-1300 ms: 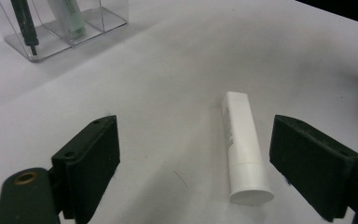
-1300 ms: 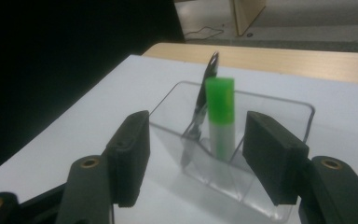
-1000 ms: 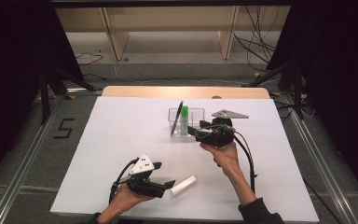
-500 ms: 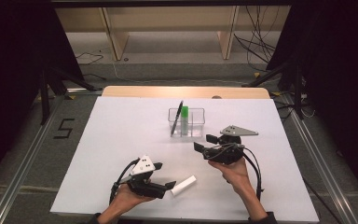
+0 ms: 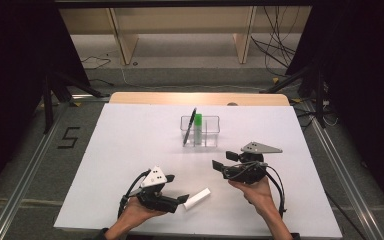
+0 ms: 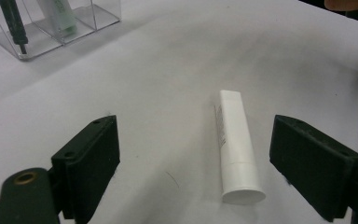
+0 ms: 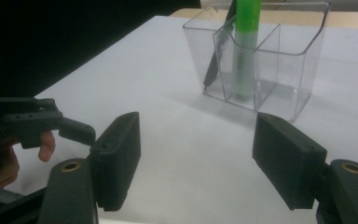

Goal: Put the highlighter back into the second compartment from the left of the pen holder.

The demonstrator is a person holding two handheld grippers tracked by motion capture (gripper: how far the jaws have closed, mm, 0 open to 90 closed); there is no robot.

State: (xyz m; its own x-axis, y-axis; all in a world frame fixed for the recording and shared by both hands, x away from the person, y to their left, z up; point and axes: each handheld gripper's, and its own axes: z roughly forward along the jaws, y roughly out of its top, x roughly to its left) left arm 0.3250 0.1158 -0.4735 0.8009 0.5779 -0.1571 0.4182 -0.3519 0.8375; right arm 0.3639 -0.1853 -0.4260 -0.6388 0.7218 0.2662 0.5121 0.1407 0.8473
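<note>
white tube (image 6: 235, 149) btwn open left gripper (image 6: 205, 163) fingers

White tube (image 6: 235, 147), plain plastic w/ small print down one side, flat cap end facing the left tongs' camera. Lies flat on the white table (image 5: 130, 145), near its front edge, untouched, tilted diagonally in the high view (image 5: 196, 199). In the left tongs' view it sits between the two jaws, closer to the right-hand one, not touching either.
</note>
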